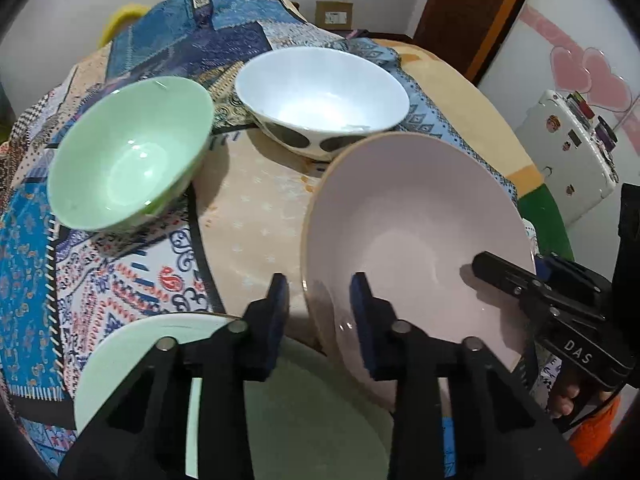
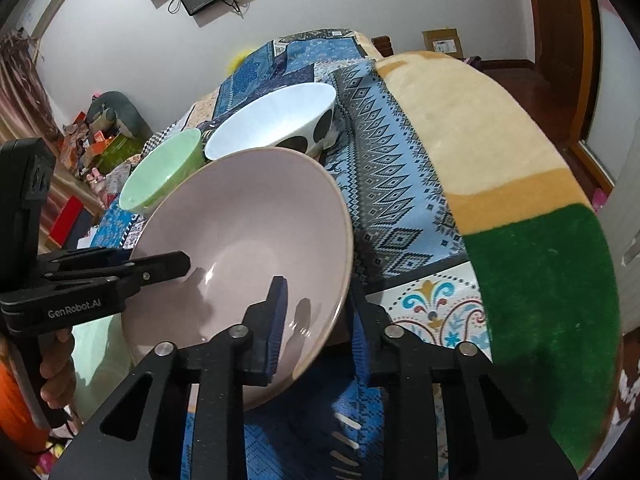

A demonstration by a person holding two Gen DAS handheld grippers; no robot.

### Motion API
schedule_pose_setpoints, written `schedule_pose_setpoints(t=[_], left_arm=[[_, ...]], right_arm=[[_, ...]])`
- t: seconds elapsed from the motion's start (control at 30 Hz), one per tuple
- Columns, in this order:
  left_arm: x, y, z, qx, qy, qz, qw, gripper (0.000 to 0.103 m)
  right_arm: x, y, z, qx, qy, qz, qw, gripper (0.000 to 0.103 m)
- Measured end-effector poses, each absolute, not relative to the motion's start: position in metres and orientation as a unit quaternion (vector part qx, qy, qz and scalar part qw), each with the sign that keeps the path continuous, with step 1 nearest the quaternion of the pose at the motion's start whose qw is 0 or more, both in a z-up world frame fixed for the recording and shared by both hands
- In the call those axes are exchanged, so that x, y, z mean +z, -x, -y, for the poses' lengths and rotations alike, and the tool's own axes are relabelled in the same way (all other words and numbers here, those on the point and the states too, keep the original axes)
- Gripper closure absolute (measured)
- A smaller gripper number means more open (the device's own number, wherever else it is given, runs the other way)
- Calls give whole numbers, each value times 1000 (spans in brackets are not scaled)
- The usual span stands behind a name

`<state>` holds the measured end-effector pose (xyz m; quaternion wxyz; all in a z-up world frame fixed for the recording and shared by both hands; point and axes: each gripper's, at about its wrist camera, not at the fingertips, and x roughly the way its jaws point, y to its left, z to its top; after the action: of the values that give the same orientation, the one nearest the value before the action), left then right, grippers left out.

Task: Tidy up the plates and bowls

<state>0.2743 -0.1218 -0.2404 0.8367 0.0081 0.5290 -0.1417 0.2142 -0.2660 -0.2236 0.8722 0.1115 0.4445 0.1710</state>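
You have both tools clenched on the pink bowl's [image 1: 420,232] rim: left tool [image 1: 320,312] on its near-left edge, right tool [image 2: 316,320] opposite. It is tilted beside the green plate [image 1: 132,360]. The green bowl [image 1: 128,160] and spotted bowl [image 1: 320,100] sit apart on the surface [image 1: 256,208], so stacking looks barely begun.

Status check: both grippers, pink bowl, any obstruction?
Left gripper and right gripper both shut on the large pink ceramic bowl, opposite rims. Bowl tilted. Pale green plate just beside it.
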Motion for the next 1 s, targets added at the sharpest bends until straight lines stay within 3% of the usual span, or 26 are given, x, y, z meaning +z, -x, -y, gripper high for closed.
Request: schedule_pose_setpoints(t=[0.1, 0.47, 1.0], left_arm=[[-242, -274, 124, -151, -4, -529, 835, 88], [-231, -266, 122, -147, -1, -524, 839, 88], [-160, -217, 89, -145, 16, -466, 873, 88]], right_arm=[[-224, -215, 265, 171, -109, -444, 872, 82], [-213, -212, 261, 160, -105, -445, 875, 83], [-155, -187, 234, 169, -83, -393, 900, 83]])
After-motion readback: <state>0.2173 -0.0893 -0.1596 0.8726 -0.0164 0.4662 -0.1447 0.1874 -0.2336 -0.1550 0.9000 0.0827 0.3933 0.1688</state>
